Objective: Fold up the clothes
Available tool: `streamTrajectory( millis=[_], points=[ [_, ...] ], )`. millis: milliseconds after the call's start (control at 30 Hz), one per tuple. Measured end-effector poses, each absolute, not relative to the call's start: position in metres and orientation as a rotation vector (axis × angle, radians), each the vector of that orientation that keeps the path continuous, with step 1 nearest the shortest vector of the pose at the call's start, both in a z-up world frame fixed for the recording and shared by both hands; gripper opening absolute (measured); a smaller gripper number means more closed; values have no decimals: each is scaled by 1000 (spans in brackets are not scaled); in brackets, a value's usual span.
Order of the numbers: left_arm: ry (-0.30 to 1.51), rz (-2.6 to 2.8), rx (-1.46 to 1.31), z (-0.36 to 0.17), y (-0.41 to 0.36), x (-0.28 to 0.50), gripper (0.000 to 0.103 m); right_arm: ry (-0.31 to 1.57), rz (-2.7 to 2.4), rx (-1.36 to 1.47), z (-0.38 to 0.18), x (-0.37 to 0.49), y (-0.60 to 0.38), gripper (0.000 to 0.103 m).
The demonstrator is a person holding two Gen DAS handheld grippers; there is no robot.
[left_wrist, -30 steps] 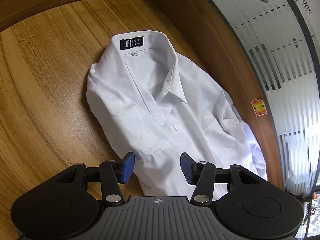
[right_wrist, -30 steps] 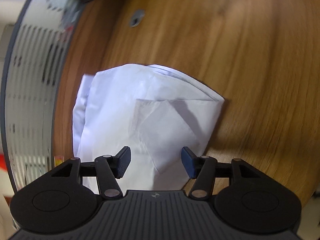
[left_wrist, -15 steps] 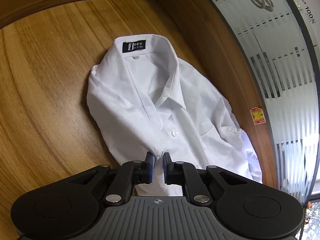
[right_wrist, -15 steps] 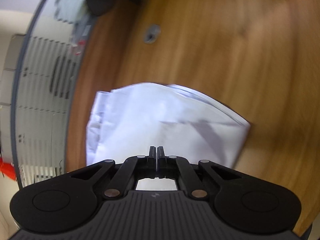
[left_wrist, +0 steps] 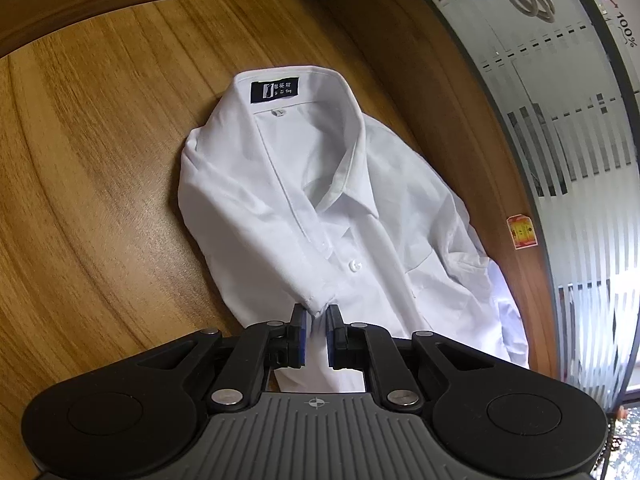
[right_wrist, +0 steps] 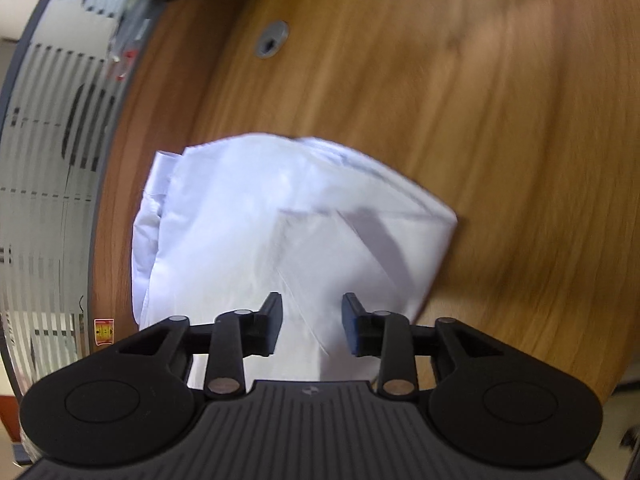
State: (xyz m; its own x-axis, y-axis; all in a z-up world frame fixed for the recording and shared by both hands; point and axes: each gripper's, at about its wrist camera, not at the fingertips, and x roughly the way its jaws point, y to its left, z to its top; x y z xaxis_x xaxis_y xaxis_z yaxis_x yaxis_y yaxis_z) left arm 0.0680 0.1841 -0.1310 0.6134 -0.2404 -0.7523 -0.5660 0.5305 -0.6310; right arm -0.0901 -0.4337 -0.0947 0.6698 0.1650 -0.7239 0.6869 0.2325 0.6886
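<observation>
A white collared shirt (left_wrist: 320, 208) lies folded on the wooden table, collar and black label at the far end. My left gripper (left_wrist: 316, 318) is shut on a fold of the shirt's near edge, which bunches up between the blue pads. In the right wrist view the shirt's lower folded part (right_wrist: 288, 232) lies below my right gripper (right_wrist: 312, 320), which is open with its fingers apart above the cloth and holds nothing.
The wooden table (left_wrist: 88, 168) extends left of the shirt. A frosted glass partition (left_wrist: 568, 128) runs along the table's far right edge with a red sticker (left_wrist: 520, 232). A grey cable grommet (right_wrist: 272, 40) sits in the tabletop beyond the shirt.
The left gripper closed on the shirt's near edge and stays shut on it. The right gripper closed on the cloth half a second ago and has now opened and let go.
</observation>
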Motion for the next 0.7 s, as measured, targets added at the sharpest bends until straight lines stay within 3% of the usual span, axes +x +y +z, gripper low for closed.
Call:
streamTrajectory(
  millis=[333, 400, 500, 700],
  points=[
    [929, 218, -1031, -133, 187, 69, 12, 823, -447, 1406, -119, -83, -416, 59],
    [928, 215, -1032, -134, 188, 69, 12, 811, -450, 1418, -122, -79, -416, 58],
    [923, 217, -1038, -134, 189, 68, 12, 788, -445, 1435, -125, -73, -416, 31],
    [898, 220, -1054, -131, 189, 65, 12, 732, -372, 1368, -92, -53, -416, 18]
  ],
)
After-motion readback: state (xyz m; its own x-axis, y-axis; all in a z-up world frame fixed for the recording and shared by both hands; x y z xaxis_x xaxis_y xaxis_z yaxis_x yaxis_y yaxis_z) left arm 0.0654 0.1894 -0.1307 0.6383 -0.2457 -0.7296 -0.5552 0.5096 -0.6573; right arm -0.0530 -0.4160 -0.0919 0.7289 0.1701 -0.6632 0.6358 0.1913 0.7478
